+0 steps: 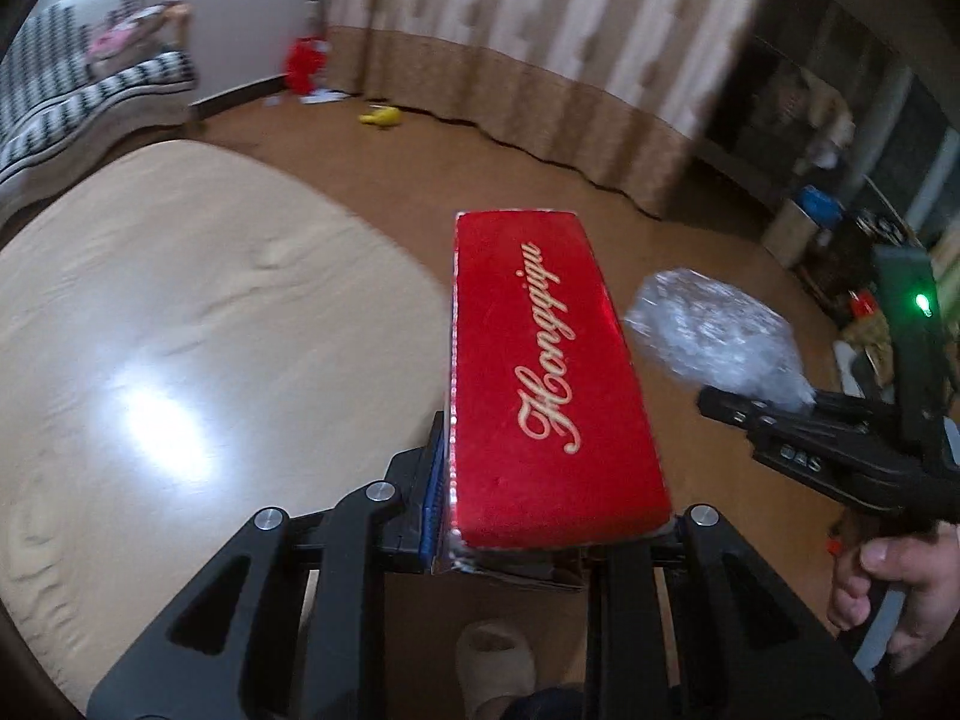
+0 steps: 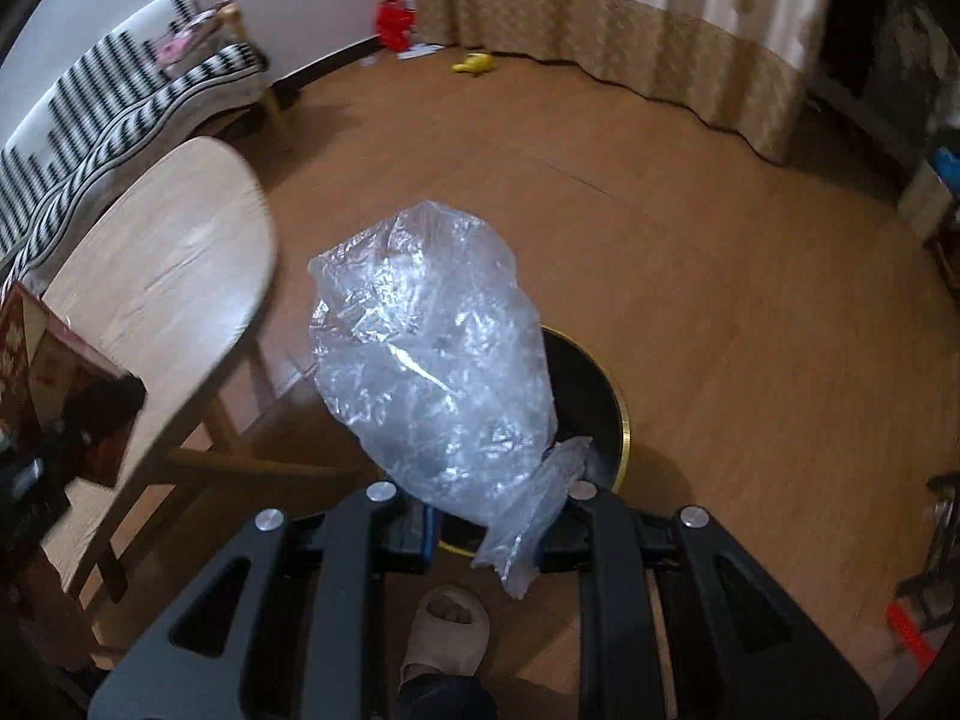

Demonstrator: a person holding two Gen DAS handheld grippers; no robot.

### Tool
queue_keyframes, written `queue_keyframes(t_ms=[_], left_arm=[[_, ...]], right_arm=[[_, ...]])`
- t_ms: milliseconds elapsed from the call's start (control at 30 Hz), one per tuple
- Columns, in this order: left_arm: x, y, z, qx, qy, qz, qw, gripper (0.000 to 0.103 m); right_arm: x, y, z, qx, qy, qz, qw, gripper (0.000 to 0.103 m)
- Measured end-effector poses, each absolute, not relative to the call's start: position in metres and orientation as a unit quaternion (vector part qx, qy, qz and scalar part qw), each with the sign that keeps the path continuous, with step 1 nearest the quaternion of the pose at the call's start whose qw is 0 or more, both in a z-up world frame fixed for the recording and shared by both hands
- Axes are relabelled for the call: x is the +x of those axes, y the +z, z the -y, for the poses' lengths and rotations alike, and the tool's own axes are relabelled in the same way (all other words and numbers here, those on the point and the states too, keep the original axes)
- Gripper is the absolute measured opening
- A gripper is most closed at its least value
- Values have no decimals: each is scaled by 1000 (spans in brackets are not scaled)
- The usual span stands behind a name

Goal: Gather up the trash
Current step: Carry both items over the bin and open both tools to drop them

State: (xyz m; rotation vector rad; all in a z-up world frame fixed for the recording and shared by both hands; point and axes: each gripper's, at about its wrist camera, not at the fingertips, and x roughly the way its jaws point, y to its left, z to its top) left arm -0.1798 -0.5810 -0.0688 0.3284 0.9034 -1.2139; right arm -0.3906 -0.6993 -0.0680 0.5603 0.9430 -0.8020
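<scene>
The left gripper [image 1: 516, 534] is clamped on the near end of a long red box [image 1: 555, 372], a flat-sided carton with a velvety face, gold cursive lettering and a glittery silver edge; the box juts forward over the edge of the pale wooden table [image 1: 198, 324], whose rounded, glossy top shows faint grain and a bright glare. To its right, the right gripper [image 2: 489, 531] pinches the twisted neck of a crumpled clear plastic bag [image 2: 432, 360], thin, wrinkled and shiny, which hangs puffed above a round black bin [image 2: 591, 396] with a gold rim standing on the floor just beside the table's splayed legs. A hand [image 1: 894, 588] grips the right tool's handle. The floor [image 2: 690, 228] is smooth brown wood; a striped sofa [image 2: 102, 114] stands by the wall on the left, and beige patterned curtains [image 2: 630, 18] hang behind.
</scene>
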Motion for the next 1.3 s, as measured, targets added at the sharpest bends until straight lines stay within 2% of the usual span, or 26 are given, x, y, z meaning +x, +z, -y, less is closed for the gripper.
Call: queue_keyframes(t_ms=[200,633,667,733,767,800,1300], left_arm=[[-205,-97,624,184,-575,-407,686,23],[-213,-129,657,201,-573,-427,670,23],[-213,-130,658,202,-573,-428,669,23],[-215,-131,655,202,-573,-429,668,23],[-215,-132,656,201,-573,-430,668,23],[-215,-132,656,202,-573,-431,667,23],[-223,-147,676,213,-573,-443,656,23]], right_arm=[[-410,-105,736,304,-381,-444,752,21],[-381,-119,756,329,-371,-452,741,21],[-379,-119,757,329,-371,-452,741,23],[-382,-118,759,330,-370,-451,742,36],[-382,-118,759,331,-370,-451,742,52],[-382,-118,760,331,-372,-449,742,63],[-390,-111,763,338,-391,-429,741,69]])
